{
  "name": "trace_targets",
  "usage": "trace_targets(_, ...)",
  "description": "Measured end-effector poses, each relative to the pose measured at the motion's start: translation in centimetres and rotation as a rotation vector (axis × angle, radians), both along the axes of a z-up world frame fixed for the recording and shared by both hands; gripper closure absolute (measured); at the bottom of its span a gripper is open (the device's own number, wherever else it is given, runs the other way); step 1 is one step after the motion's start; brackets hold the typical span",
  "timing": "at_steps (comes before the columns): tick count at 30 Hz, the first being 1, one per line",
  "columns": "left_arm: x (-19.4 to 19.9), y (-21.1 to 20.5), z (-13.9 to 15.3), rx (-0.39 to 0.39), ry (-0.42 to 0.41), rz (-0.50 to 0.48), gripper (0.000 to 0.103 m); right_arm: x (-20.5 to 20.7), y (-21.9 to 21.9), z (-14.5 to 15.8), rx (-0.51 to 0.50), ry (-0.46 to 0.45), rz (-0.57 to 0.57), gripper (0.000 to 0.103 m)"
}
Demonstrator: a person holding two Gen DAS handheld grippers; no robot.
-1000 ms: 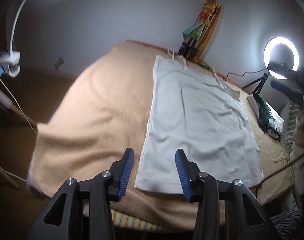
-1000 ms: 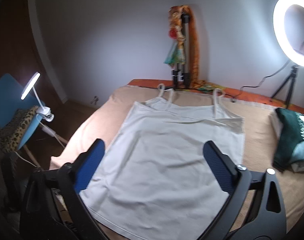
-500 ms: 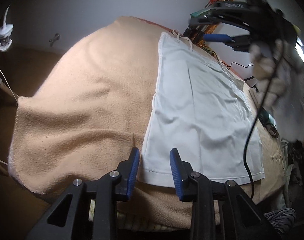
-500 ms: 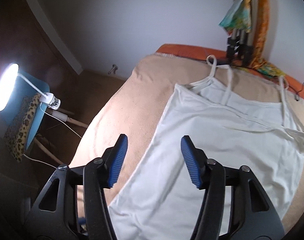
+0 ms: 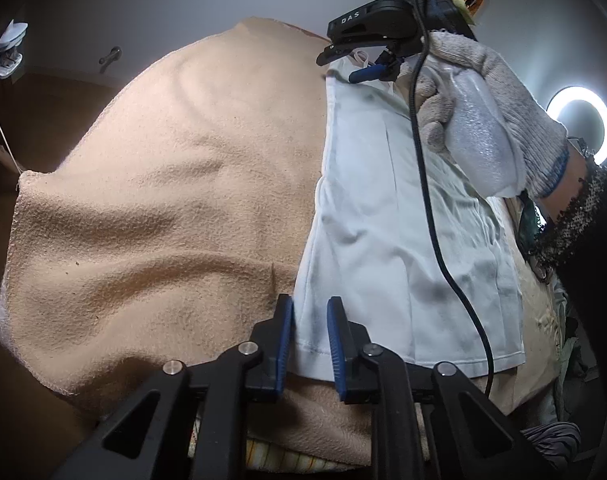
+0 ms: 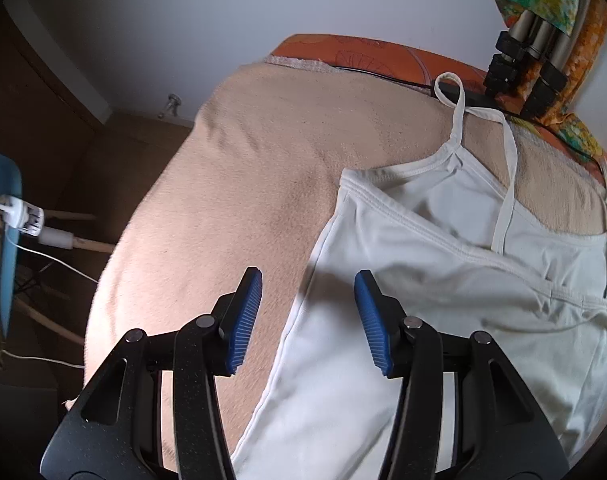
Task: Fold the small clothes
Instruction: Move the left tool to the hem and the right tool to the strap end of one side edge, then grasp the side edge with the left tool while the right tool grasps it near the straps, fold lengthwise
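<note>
A white strappy camisole (image 5: 399,216) lies flat on a tan blanket (image 5: 163,208). My left gripper (image 5: 309,340) is open, its blue pads straddling the camisole's near left hem corner, low over it. My right gripper (image 6: 307,320) is open and straddles the camisole's left side edge (image 6: 423,280) just below the armhole. In the left wrist view the right gripper (image 5: 367,60) shows at the far end of the garment, held by a gloved hand (image 5: 483,112).
A tripod with colourful cloth (image 6: 543,52) stands at the far edge, by an orange sheet (image 6: 363,50). A ring light (image 5: 579,124) glows at right. A blue chair with a clip lamp (image 6: 7,216) stands left of the bed. A black cable (image 5: 435,220) hangs over the camisole.
Both grippers have come down close to the camisole's left edge and narrowed their jaws. The right one moved to the top left corner, the left one to the bottom left hem.
</note>
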State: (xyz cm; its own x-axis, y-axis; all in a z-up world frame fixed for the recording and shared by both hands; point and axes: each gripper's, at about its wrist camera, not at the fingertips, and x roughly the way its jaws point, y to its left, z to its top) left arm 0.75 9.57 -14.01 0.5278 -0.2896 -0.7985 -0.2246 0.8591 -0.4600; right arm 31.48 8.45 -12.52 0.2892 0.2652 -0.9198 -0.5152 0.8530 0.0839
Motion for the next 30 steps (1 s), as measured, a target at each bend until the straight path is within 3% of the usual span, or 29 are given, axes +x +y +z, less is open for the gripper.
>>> trace_targets(4,-0.1,0.3,-0.2,-0.035,-0.005,-0.001,0.098,0.9,0.8,-0.6,-0.058,-0.007,0.001,0.053)
trace_targets(7,-0.3,-0.1,0.2,-0.044,-0.020,-0.017,0.099,1.4,1.2,-0.9,-0.088,-0.010,0.004,0.061)
trace_targets(10,-0.3,-0.6,0.8,-0.044,-0.041,-0.027,0.100,1.6,1.3,-0.8,-0.111,-0.024,0.013,0.076)
trace_targets(12,-0.3,-0.6,1.1,-0.051,-0.046,-0.028,0.100,2.1,1.2,-0.8,-0.107,-0.023,0.016,0.092)
trace_targets(14,-0.4,-0.6,1.3,-0.054,-0.052,-0.024,0.100,2.6,0.8,-0.6,-0.086,-0.010,0.010,0.096)
trace_targets(30,-0.3,-4.6,4.7,0.003,-0.134,-0.146,0.101,3.7,-9.5,4.5,0.153,0.017,-0.081,0.098)
